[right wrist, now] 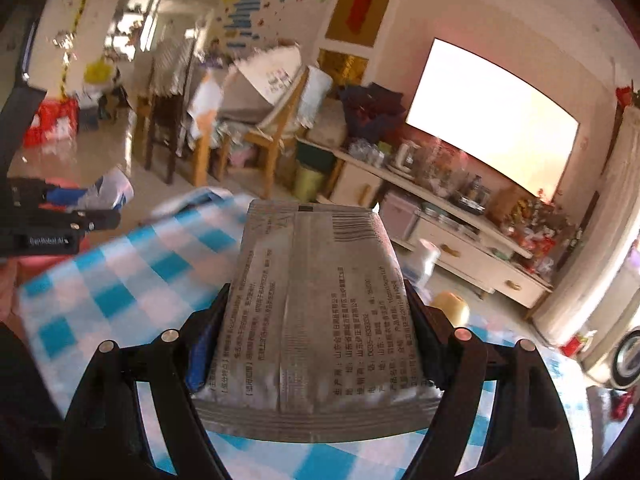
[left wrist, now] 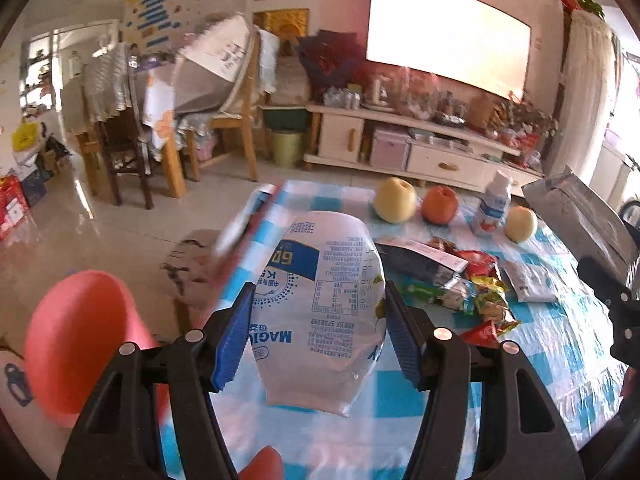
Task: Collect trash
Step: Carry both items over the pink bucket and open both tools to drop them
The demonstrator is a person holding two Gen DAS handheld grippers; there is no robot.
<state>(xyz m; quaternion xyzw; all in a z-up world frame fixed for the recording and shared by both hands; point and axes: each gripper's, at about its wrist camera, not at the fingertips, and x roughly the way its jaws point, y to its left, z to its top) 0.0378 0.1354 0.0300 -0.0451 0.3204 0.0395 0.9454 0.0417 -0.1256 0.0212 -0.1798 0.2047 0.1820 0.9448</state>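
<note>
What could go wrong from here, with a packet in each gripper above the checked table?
1. The left gripper pinches the white pouch only by its edges; it may slip out.
2. The silver bag in the right gripper blocks that camera's forward view, so the loose wrappers could be misjudged.

A blue-and-white checked tablecloth (left wrist: 552,344) lay below. Ahead on it sat two yellow apples (left wrist: 395,200), a red apple (left wrist: 439,205) between them, and a small white bottle (left wrist: 493,208). Farther ahead stood a bright television (left wrist: 448,32), wooden chairs (left wrist: 224,120) and a green bin (left wrist: 286,147).
</note>
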